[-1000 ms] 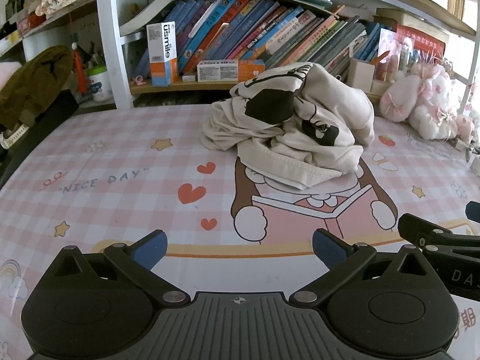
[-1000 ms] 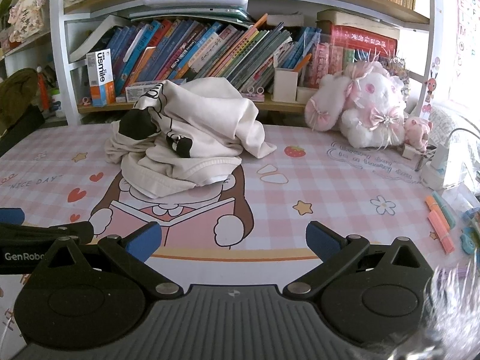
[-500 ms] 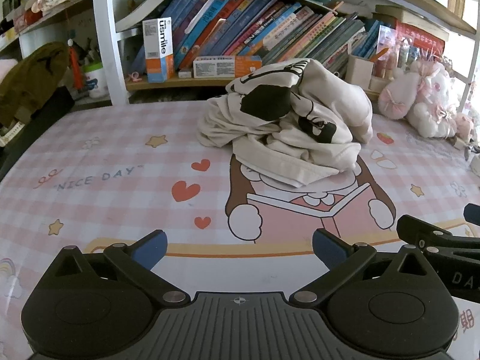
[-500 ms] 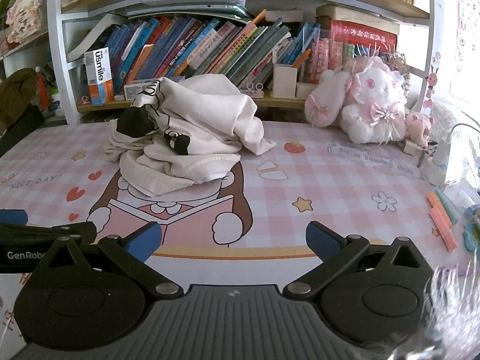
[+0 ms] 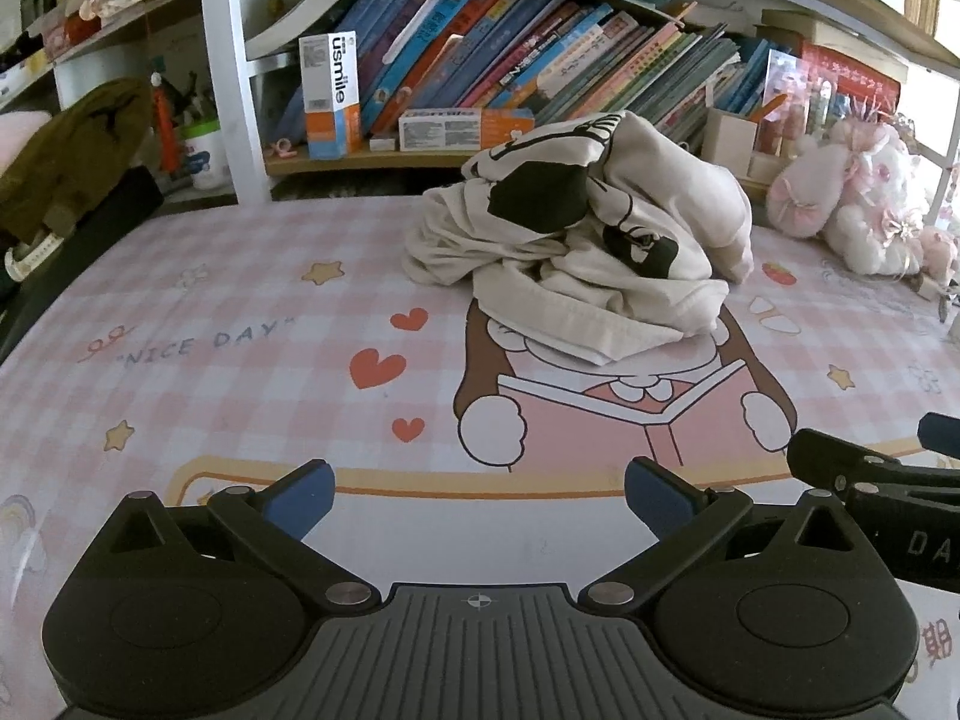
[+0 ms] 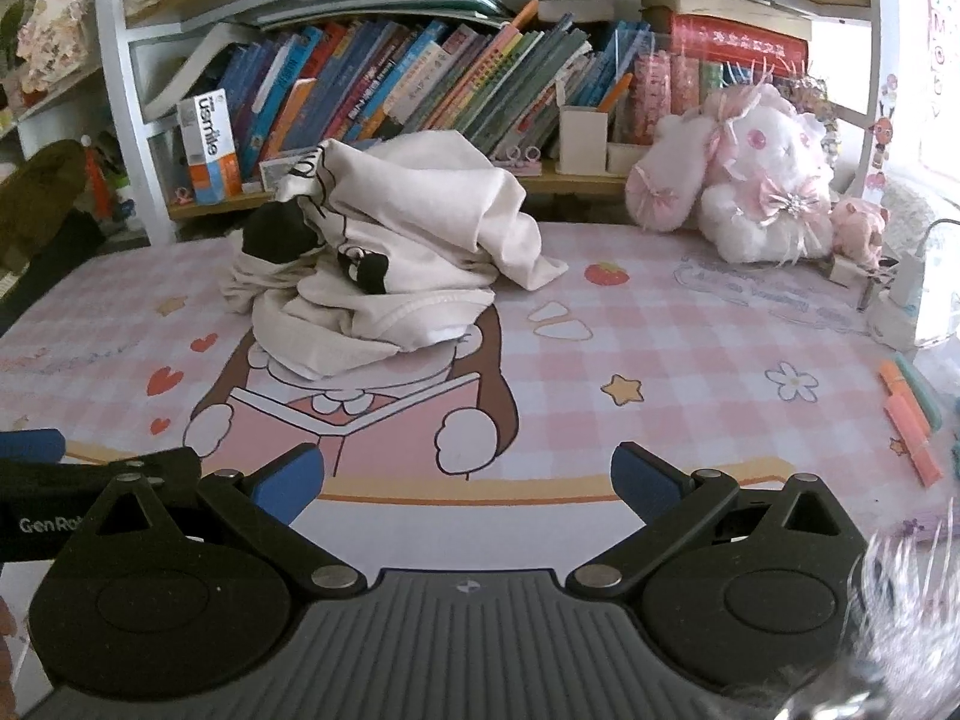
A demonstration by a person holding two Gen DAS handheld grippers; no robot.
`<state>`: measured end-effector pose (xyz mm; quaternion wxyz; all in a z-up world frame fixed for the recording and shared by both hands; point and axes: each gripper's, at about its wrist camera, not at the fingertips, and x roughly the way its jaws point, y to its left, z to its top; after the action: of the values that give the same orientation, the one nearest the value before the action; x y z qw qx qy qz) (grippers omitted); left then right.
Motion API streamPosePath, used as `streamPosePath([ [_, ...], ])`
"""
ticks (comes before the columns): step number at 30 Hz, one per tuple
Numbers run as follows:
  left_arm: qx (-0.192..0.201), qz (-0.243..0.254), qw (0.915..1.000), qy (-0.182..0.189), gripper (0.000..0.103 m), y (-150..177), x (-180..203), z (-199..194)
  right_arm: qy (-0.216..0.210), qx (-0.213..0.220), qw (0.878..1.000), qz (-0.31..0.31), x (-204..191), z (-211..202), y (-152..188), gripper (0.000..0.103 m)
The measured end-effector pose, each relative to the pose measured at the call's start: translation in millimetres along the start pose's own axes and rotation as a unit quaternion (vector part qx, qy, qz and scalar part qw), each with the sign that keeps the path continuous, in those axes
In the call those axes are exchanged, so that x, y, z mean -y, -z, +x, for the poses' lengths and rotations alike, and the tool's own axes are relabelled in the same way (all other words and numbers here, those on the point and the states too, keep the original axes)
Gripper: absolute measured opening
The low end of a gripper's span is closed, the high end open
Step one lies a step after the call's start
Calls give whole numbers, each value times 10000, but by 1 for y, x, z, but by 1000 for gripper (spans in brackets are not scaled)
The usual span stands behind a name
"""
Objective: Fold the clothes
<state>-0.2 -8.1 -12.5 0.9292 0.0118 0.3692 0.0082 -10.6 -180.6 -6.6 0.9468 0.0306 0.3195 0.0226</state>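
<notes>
Slanted books [image 6: 420, 90] fill the shelf; a pink plush rabbit [image 6: 750, 180] sits beside highlighters [image 6: 909, 414] on the checked mat [image 5: 240, 360].

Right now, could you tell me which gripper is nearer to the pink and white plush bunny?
Right. The right gripper has the plush bunny ahead to its right; the left gripper sits farther left.

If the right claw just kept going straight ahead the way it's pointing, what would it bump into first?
Probably the crumpled cream garment. The open right claw points across bare pink mat toward the heap's right side; depth is hard to judge, so it might skim past to the bookshelf.
</notes>
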Motion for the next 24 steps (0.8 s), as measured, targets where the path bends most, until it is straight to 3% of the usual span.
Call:
streamPosePath([
  [13, 274, 550, 9980, -145, 103, -18, 40, 12, -83, 110, 9996, -231, 29, 4, -5, 103],
  [18, 223, 799, 9964, -162, 103, -34, 63, 34, 5, 3, 9997, -252, 50, 6, -6, 102],
  [24, 130, 690, 9975, 17, 103, -50, 80, 67, 92, -86, 9993, -352, 74, 7, -6, 101],
])
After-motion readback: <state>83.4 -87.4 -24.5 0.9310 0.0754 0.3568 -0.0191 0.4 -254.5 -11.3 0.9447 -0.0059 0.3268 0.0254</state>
